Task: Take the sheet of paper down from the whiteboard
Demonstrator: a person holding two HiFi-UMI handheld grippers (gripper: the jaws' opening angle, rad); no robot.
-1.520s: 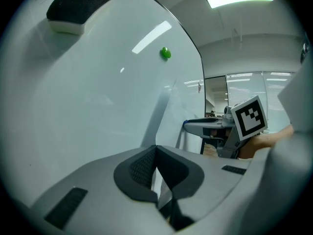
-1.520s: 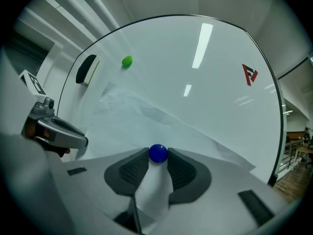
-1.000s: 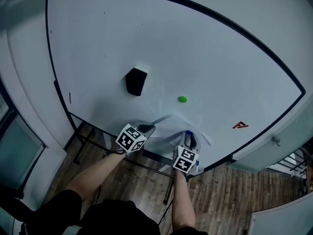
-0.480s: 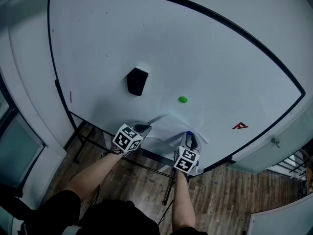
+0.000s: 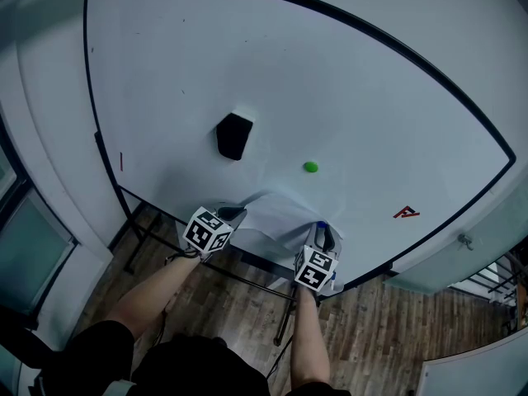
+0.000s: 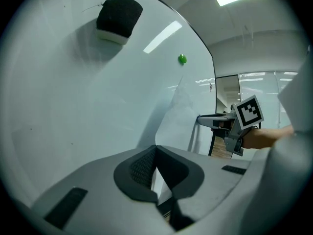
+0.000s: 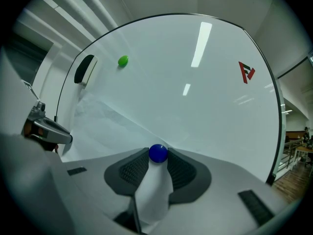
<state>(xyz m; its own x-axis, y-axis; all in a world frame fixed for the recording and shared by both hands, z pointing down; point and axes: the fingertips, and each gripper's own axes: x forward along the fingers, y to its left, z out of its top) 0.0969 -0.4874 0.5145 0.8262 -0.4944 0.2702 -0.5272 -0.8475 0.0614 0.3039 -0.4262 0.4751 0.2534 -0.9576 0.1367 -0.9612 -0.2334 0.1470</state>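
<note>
On the whiteboard (image 5: 371, 97) a black eraser (image 5: 233, 136) is seen at the left, a green magnet (image 5: 310, 167) in the middle above the sheet, and a red mark (image 5: 405, 212) at the right. Since a second ago the left gripper (image 5: 233, 214) has been drawn leftward and the sheet of paper (image 5: 280, 213) is peeled farther off the board; the right gripper (image 5: 322, 232) has been kept still. The sheet is stretched low on the board between both grippers. Its left edge is pinched in the closed left jaws, and a blue magnet (image 7: 157, 152) on its right part is clamped by the right jaws.
</note>
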